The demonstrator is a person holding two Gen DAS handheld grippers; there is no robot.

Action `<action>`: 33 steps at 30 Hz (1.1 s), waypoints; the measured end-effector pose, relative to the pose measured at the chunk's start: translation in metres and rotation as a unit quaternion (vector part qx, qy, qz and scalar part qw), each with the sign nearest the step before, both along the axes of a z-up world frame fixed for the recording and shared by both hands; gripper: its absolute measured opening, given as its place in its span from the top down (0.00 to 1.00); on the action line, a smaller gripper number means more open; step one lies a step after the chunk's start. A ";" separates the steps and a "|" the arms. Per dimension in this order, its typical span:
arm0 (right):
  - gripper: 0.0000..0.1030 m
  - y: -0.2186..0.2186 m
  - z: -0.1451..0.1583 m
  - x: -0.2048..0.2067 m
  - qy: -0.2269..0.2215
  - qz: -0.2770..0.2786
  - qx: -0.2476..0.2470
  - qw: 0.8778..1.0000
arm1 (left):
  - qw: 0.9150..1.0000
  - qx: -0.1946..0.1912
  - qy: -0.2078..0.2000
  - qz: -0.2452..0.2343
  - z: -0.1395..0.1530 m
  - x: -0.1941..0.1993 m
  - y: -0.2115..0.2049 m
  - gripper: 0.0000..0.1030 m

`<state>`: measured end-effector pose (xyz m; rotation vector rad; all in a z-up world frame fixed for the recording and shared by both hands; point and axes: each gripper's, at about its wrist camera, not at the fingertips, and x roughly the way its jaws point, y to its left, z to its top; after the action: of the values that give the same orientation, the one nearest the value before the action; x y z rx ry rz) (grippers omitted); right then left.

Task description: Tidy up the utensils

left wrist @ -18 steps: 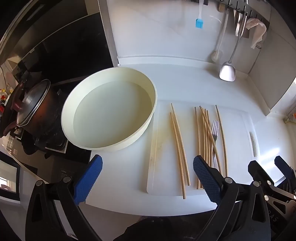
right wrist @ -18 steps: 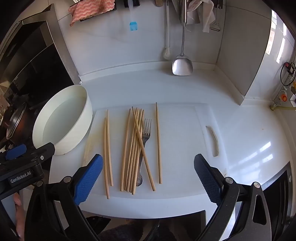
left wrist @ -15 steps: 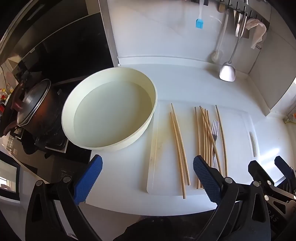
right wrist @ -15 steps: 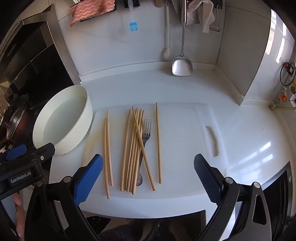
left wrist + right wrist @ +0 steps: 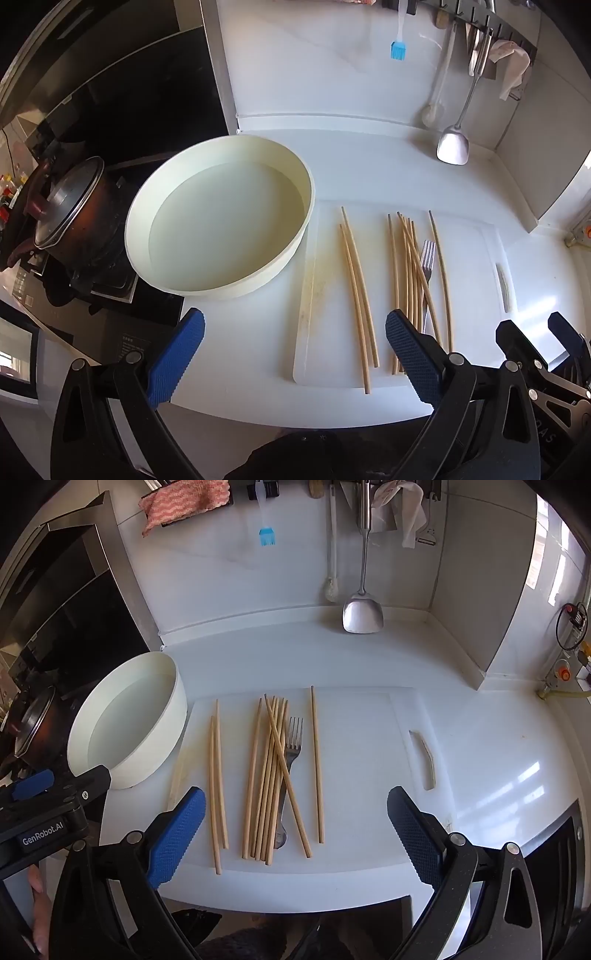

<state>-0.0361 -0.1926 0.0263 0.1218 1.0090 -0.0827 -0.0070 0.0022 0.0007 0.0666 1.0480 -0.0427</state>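
1. Left tongs (image 5: 293, 360), in the left wrist view, stand wide apart with nothing between their blue pads, hanging over the near edge of the white table (image 5: 388, 177).
2. Beyond them the white cutting board (image 5: 469, 280) lies flat on the table. A pair of chopsticks (image 5: 356, 291) lies on the board's left part, a bundle of chopsticks (image 5: 408, 273) lies toward its middle, and a single chopstick (image 5: 441, 280) lies just right of the bundle.
3. A metal fork (image 5: 427, 258) lies on the board with its tines pointing away, partly under the bundle.
4. A cream round basin (image 5: 221, 216) sits just left of the board, touching or nearly touching its left edge; I cannot tell which. A dark lidded pot (image 5: 70, 218) stands on the stove left of the basin.
5. On the wall behind the board hang a blue silicone brush (image 5: 398, 46) and a steel spatula (image 5: 453, 146).
6. Right tongs (image 5: 295, 840), in the right wrist view, are also spread wide and clamp nothing; they hover above the board's near edge.
7. Here the cutting board (image 5: 362, 768) fills the middle, with the chopstick pair (image 5: 216, 782) at its left, the bundle (image 5: 269, 775) beside it, the fork (image 5: 291, 746) under one crossed stick, and the lone chopstick (image 5: 317, 764) right of the fork.
8. The basin (image 5: 129, 720) sits left of the board, and the left tongs' black body shows in front of the basin.
9. A striped pink cloth (image 5: 184, 502), the brush (image 5: 266, 535) and the spatula (image 5: 362, 614) hang on the wall behind the board.
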 end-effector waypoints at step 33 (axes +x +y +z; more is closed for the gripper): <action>0.09 0.000 -0.002 -0.005 -0.002 -0.001 0.005 1.000 | 1.000 -0.001 0.000 0.001 0.001 0.000 0.001 0.06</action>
<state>-0.0410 -0.1927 0.0246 0.1324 1.0056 -0.0795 -0.0071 0.0031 0.0017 0.0640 1.0479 -0.0421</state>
